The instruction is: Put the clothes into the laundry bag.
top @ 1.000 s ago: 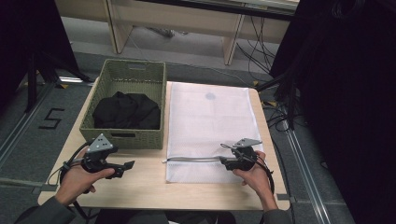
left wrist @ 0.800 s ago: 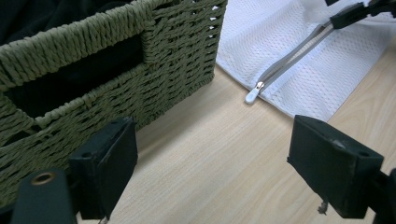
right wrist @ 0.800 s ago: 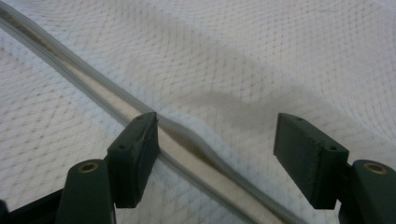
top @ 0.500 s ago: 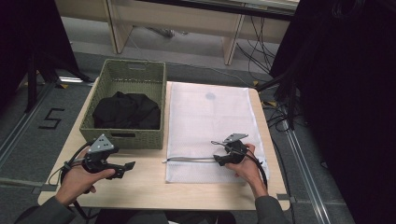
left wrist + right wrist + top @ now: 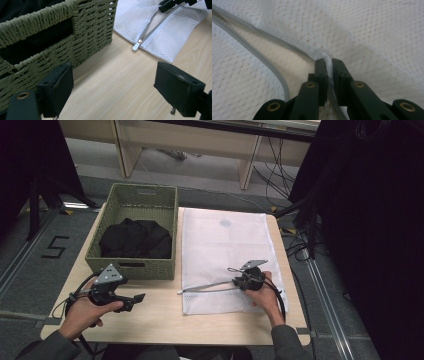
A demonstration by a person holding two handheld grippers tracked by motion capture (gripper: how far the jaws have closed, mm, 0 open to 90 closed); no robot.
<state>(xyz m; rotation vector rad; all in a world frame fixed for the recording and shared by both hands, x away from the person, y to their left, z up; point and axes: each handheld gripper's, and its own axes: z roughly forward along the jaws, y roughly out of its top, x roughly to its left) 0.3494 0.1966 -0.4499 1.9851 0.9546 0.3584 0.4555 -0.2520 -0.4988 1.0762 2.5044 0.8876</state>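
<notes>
The right gripper (image 5: 234, 281) pinched the white mesh bag's (image 5: 225, 245) zipper edge on the desk (image 5: 150, 315); the left gripper (image 5: 134, 300) hung spread beside the wicker basket (image 5: 131, 267).

A basket (image 5: 132, 265) sits left of the mesh bag (image 5: 225, 245) on the table (image 5: 160, 320); clothing (image 5: 135, 239) lies inside it.
</notes>
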